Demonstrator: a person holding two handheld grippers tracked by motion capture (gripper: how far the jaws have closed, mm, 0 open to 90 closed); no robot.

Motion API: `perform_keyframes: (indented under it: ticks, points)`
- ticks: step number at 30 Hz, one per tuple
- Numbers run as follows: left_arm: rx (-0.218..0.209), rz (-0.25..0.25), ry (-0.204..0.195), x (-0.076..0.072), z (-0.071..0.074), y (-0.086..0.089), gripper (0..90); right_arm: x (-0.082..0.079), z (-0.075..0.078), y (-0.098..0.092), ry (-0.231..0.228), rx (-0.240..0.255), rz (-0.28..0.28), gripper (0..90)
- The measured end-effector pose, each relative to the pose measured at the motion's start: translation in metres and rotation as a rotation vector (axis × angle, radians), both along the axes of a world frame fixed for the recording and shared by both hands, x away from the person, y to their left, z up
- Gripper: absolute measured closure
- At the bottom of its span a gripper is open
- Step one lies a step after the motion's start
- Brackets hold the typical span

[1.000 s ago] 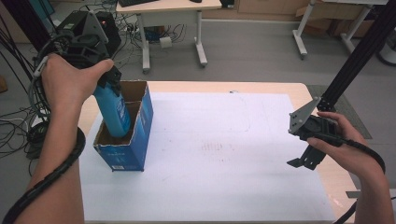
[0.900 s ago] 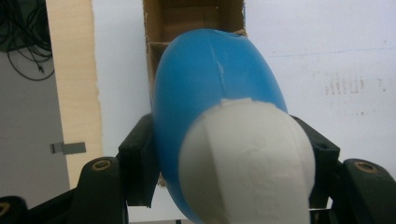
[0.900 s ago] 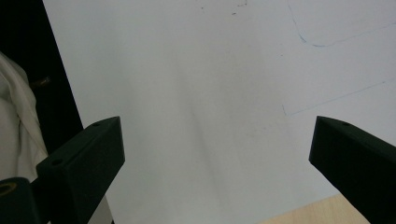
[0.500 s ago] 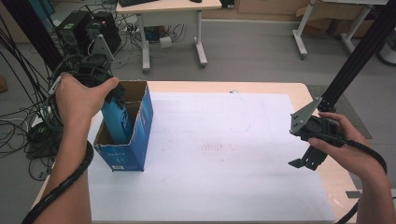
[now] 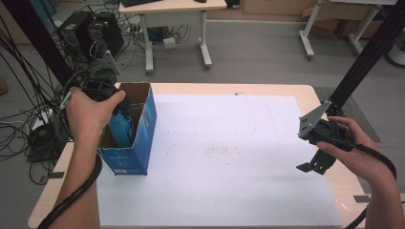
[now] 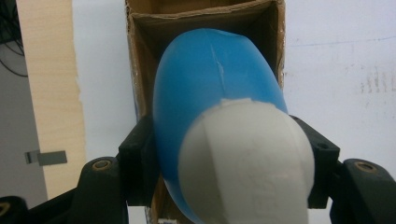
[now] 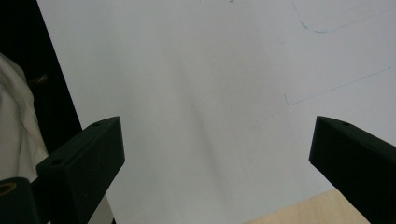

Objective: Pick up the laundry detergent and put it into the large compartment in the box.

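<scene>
Care matters most at the left claw (image 6: 224,154), whose jaws are clamped on a blue bottle (image 6: 210,79) just below its white cap (image 6: 245,163). The bottle stands base-down, partly inside the open blue cardboard box (image 5: 138,143) at the near left of the surface (image 5: 229,191). To finish the step well, I would keep the bottle upright and centred between the brown inner walls, lower it slowly until the base meets the bottom, and only then part the jaws. The fit looks snug from the left gripper view, so a tilted descent could catch a wall or tip the light box.

Further right, the right claw (image 5: 317,164) hangs idle above the white sheet, jaws spread wide with nothing between them; in its own view they (image 7: 210,163) frame bare paper with faint pen lines. It could steady the box if that starts to slide.

Hard to judge: the box floor is hidden behind the bottle, so how much travel remains is unclear. In the high view the left hand (image 5: 90,112) covers most of the left claw and the bottle's top. Print on the box front is too small to read. Beyond the surface, desks and cables are cut off.
</scene>
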State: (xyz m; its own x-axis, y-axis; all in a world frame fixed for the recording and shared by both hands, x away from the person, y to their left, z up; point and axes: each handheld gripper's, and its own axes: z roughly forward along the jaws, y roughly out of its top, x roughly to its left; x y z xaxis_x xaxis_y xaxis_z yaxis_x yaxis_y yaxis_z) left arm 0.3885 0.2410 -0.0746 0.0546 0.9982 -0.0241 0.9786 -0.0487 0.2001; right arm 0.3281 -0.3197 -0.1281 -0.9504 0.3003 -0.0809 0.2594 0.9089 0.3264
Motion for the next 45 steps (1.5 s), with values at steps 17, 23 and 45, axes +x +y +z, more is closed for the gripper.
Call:
perform_keyframes:
  ticks: [17,23,45]
  points:
    - [0.003,0.02,-0.017,0.002,-0.025,-0.004,37.2,0.004,-0.006,-0.006,0.014,0.003,-0.01,3.3]
    - [0.001,0.02,-0.017,0.001,-0.031,-0.003,37.2,0.005,-0.008,-0.007,0.016,0.006,-0.013,3.3]
    - [0.004,0.017,-0.02,-0.004,-0.056,-0.002,37.2,0.008,-0.01,-0.001,0.025,0.001,-0.003,3.3]
